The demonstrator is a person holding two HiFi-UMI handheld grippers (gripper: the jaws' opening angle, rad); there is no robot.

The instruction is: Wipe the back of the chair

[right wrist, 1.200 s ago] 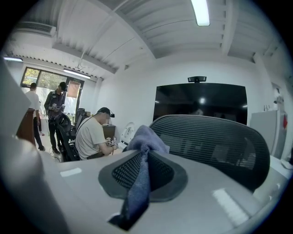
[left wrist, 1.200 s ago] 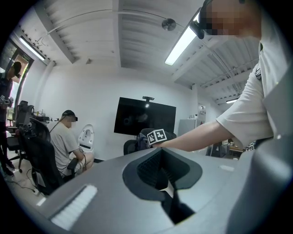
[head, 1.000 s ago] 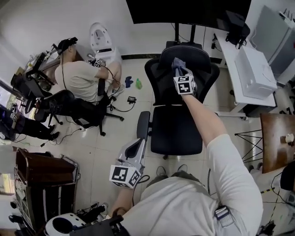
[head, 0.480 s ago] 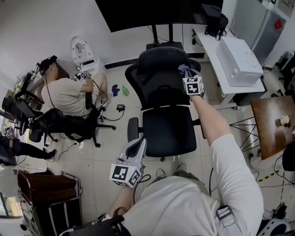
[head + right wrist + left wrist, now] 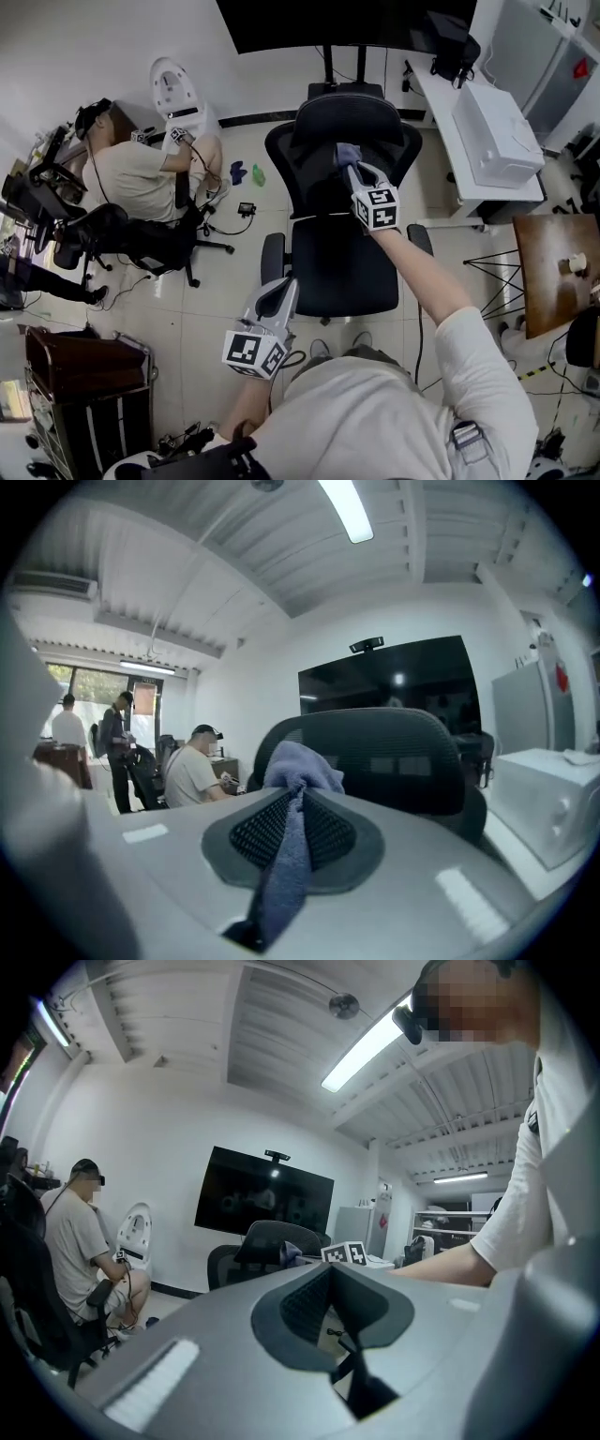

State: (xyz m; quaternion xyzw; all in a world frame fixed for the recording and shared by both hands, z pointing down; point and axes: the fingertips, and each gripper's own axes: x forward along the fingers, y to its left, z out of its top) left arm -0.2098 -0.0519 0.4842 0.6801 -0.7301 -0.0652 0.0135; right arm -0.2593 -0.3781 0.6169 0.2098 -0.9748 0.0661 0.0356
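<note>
Right gripper (image 5: pixel 350 169) clamped shut on blue cloth (image 5: pixel 345 152), cloth against chair back (image 5: pixel 319 127). Left gripper (image 5: pixel 278 292) low near seat edge (image 5: pixel 298 281), jaws slightly parted, empty

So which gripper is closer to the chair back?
Right. The right gripper holds a cloth up at the chair back; the left gripper hangs low beside the seat, apart from the back.
</note>
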